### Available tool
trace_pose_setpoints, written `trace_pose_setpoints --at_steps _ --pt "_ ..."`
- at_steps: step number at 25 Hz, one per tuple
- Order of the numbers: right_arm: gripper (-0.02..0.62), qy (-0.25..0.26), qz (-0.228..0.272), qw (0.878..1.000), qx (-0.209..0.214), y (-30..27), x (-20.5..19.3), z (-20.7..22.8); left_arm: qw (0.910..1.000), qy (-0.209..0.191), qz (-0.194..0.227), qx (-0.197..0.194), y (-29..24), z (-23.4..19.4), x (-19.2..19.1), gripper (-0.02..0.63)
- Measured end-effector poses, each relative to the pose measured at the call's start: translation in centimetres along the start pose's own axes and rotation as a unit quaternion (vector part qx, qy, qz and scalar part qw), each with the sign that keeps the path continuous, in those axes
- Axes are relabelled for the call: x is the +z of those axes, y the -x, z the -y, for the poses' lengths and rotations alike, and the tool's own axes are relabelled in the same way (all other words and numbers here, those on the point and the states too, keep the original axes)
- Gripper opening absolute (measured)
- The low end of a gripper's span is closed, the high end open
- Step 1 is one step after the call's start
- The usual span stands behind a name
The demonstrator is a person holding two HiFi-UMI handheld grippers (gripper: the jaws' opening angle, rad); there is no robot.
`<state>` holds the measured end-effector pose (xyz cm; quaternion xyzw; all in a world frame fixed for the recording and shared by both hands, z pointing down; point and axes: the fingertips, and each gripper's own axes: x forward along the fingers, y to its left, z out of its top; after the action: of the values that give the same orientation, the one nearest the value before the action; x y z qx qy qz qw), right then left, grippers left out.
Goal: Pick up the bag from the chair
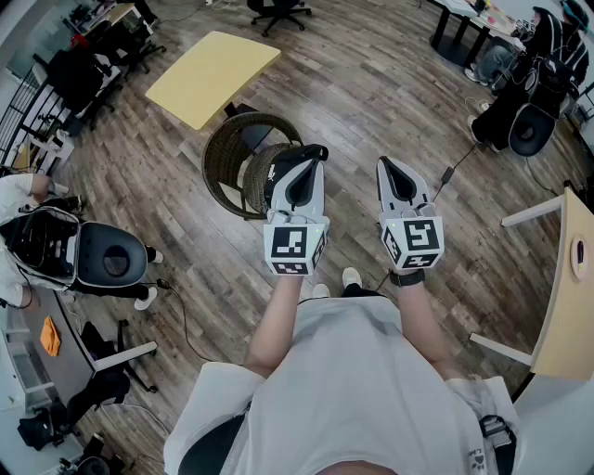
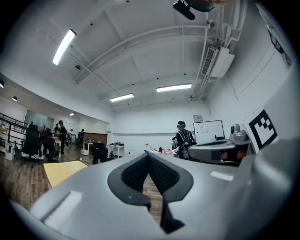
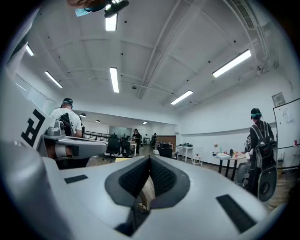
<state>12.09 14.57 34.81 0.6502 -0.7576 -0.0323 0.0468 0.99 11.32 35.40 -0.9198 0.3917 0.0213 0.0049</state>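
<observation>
Open-plan office: wood floor [image 1: 371,102], yellow table [image 1: 213,74], swivel chair [image 1: 278,11], desks [image 1: 459,28] at the edges, whiteboard [image 2: 208,130], ceiling strip lights [image 2: 173,87], people standing about.

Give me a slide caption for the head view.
Both shut, the left gripper and right gripper hover over wood floor; wicker chair just ahead of the left, yellow table beyond.

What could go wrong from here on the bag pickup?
1. Both the left gripper and the right gripper have their jaws closed. Reaching in like this would likely push the bag instead of gripping it.
2. The bag sits low inside the chair, partly behind the left gripper. Neither gripper view shows it, so the aim may be off.
3. A cable runs along the floor towards the feet: trip risk.
</observation>
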Motion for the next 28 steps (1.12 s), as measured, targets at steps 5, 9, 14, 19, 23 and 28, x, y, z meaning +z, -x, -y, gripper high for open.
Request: trace_pose_setpoints --at_steps 5,9,14,19,23,28 --pt "0.006 -0.005 -0.027 0.999 -0.035 1.4 -2.2 -0.3 0.9994 0.023 -0.001 -0.027 0.8 0.5 -1.4 0.009" --pt "0.006 -0.011 -0.039 0.998 -0.051 3.4 -3.5 0.2 0.9968 0.053 -0.013 -0.058 0.0 2.3 -3.2 0.009" --pt "0.006 -0.027 -0.046 0.996 -0.075 3.8 -5.1 3.3 0.9964 0.027 -0.015 -0.079 -2.8 4.8 -4.0 0.009" --pt "0.006 -0.036 -0.045 0.996 -0.071 1.8 -6.3 8.0 0.9969 -0.004 -0.015 -0.078 -7.6 6.9 -4.8 0.009" --pt "0.006 -0.043 -0.026 0.997 -0.062 -0.5 -5.4 13.3 0.9975 -0.004 -0.009 -0.07 -12.9 8.1 -3.7 0.009" --pt "0.006 -0.052 -0.008 0.997 -0.049 -3.0 -4.0 20.0 0.9961 -0.033 -0.002 -0.082 -20.4 11.8 -1.6 0.009"
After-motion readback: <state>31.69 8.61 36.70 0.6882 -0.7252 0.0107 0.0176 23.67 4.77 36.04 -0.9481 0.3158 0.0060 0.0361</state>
